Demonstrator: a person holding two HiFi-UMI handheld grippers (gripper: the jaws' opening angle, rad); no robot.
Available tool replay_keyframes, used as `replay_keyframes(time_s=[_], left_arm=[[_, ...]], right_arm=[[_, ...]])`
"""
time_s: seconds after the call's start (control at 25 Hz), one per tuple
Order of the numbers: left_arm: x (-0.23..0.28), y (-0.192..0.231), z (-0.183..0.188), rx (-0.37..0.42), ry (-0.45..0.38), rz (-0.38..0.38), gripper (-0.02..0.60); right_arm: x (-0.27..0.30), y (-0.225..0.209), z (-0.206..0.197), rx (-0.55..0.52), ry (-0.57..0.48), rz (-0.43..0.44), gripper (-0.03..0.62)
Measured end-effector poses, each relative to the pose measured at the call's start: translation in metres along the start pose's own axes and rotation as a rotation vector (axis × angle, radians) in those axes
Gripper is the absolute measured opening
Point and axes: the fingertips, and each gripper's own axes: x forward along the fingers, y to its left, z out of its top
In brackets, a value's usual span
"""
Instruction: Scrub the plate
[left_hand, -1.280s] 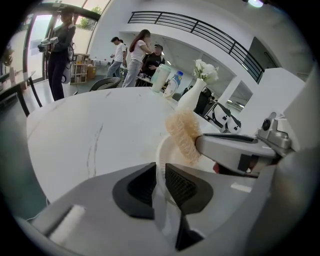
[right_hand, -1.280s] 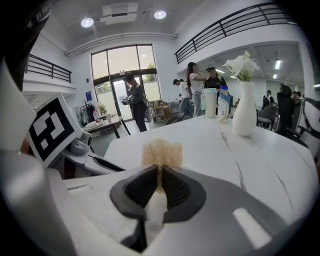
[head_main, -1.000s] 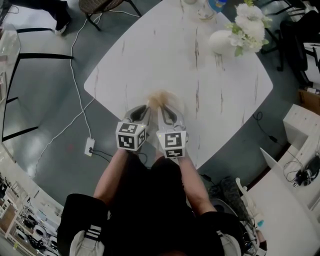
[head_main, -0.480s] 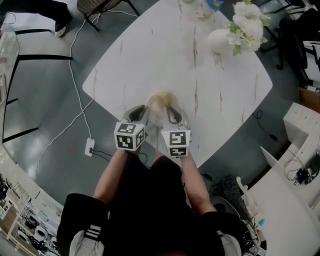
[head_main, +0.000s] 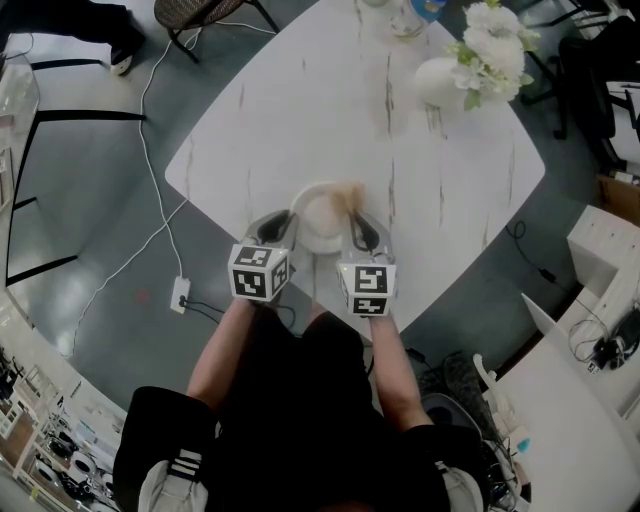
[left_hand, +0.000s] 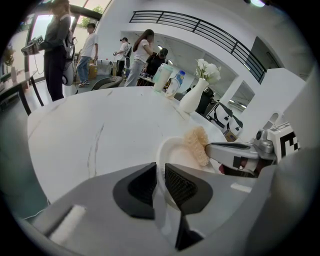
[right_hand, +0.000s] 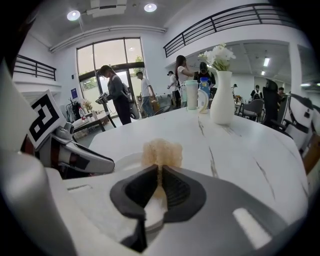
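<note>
The plate (head_main: 318, 222) sits at the near edge of the table (head_main: 430, 170), just in front of the person. The left gripper (left_hand: 161, 176) has its jaws nearly together, pinching the plate's near-left rim to steady it. The right gripper (right_hand: 160, 182) is clamped on a tan scrubber (right_hand: 161, 151), which lies at the plate's far-right rim. Scrubbing looks under way. The next move should sweep the scrubber left across the plate's face, pressing lightly while the left grip holds firm.
</note>
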Motion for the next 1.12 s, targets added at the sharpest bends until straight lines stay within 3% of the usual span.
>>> replay_keyframes(time_s=[0.44,0.8,1.12], left_arm=[[0.0,-0.001,0.0,0.004,-0.006,0.002,0.06],[-0.001,-0.001,0.0,0.008,-0.013,0.005,0.06],[-0.001,-0.001,0.0,0.012,-0.015,0.008,0.06]], right_arm=[[-0.01,-0.015,0.004,0.022,-0.027,-0.029,0.029],[-0.028,0.008,0.035,0.016,-0.105,0.026,0.029],[-0.016,0.047,0.03,0.005,-0.081,0.145,0.029]])
